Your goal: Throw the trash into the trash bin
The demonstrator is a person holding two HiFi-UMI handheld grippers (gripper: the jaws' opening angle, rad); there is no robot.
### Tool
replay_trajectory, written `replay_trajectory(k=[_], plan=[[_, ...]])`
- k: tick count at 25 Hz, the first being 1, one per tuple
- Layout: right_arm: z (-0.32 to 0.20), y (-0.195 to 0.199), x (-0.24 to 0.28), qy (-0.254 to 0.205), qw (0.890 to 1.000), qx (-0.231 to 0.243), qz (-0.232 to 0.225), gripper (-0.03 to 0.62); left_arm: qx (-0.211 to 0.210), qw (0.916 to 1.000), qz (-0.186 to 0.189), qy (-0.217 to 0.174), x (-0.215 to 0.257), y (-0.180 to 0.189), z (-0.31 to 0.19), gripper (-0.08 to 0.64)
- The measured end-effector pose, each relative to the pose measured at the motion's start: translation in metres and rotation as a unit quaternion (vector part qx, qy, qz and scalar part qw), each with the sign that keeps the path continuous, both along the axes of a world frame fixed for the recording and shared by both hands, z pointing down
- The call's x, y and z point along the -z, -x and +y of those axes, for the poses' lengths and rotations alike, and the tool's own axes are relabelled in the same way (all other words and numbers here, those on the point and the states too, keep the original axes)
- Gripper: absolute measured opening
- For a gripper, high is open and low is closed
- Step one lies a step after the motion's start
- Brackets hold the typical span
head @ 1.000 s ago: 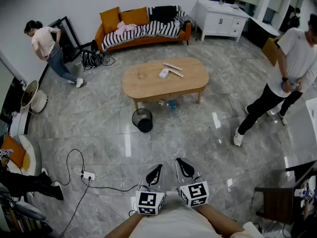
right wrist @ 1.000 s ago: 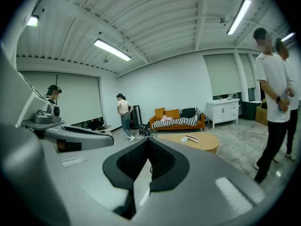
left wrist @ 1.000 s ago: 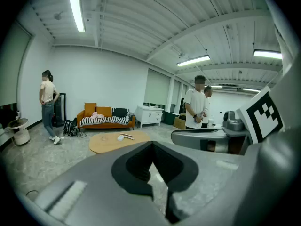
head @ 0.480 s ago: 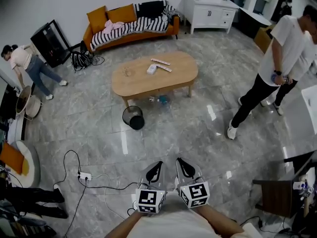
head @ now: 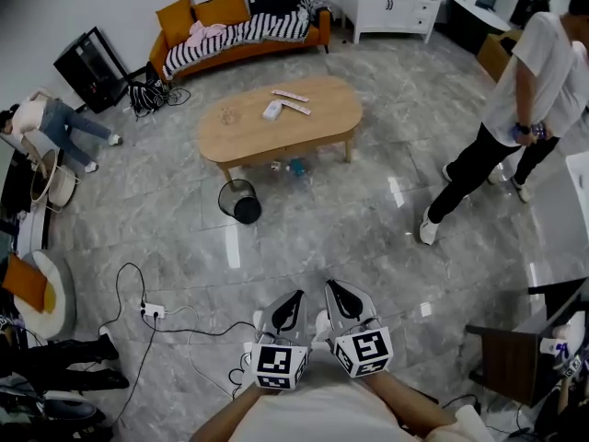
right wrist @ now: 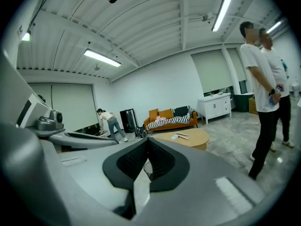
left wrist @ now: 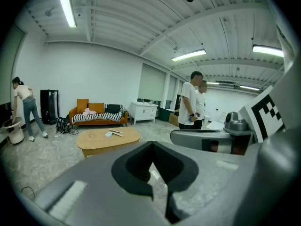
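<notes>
Head view shows the left gripper (head: 291, 304) and right gripper (head: 339, 295) side by side, each pressed together on nothing. The bin (head: 239, 201), round black mesh, stands on the glossy marbled floor (head: 368, 238) just beside the oval wooden counter (head: 322, 122). Trash (head: 293, 166) lies under that counter near the bin, maybe a bluish bottle, too small to be sure. A thin cable (head: 184, 330) loops over the floor nearby; a foot could catch it. Light mesh might tip if a gripper knocks its rim, and slick plastic could slip.
</notes>
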State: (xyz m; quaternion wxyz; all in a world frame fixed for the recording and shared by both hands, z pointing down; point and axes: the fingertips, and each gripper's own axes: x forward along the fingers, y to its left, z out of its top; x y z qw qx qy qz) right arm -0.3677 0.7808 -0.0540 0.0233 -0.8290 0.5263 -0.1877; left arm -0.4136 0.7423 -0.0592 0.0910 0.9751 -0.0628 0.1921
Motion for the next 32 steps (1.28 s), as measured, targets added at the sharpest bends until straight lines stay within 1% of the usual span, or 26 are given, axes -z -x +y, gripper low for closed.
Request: replay_trajectory(k=[7,11,15,19,24,28,32], plan=[[0.011,-0.029,-0.001,-0.006,1.000,-0.014,-0.005,0.021,-0.004,1.0000,-0.007,-0.003,-0.001,-0.024,0.011,0.000],[-0.002,-0.047,-0.005,-0.002,1.000,-0.010,-0.006,0.021,-0.004,0.9999,-0.011,0.002,-0.004,-0.044,0.001,0.000],[-0.024,-0.070,-0.012,0.005,1.000,-0.006,-0.007,0.021,-0.008,0.9999,-0.009,0.008,-0.009,-0.071,-0.020,0.000],[-0.058,-0.102,-0.019,0.012,1.000,-0.011,-0.011,0.021,-0.014,0.9997,-0.014,0.015,-0.018,-0.103,-0.057,0.000],[-0.114,-0.148,-0.014,0.025,1.000,-0.018,-0.005,0.021,-0.015,0.9996,-0.005,0.025,-0.008,-0.155,-0.122,0.000],[-0.165,-0.197,-0.009,0.035,0.998,-0.053,-0.014,0.021,-0.032,0.9989,-0.002,0.035,0.000,-0.197,-0.176,0.000],[-0.208,-0.237,-0.001,0.039,0.996,-0.075,-0.015,0.021,-0.041,0.9982,0.005,0.043,0.010,-0.237,-0.229,0.000]])
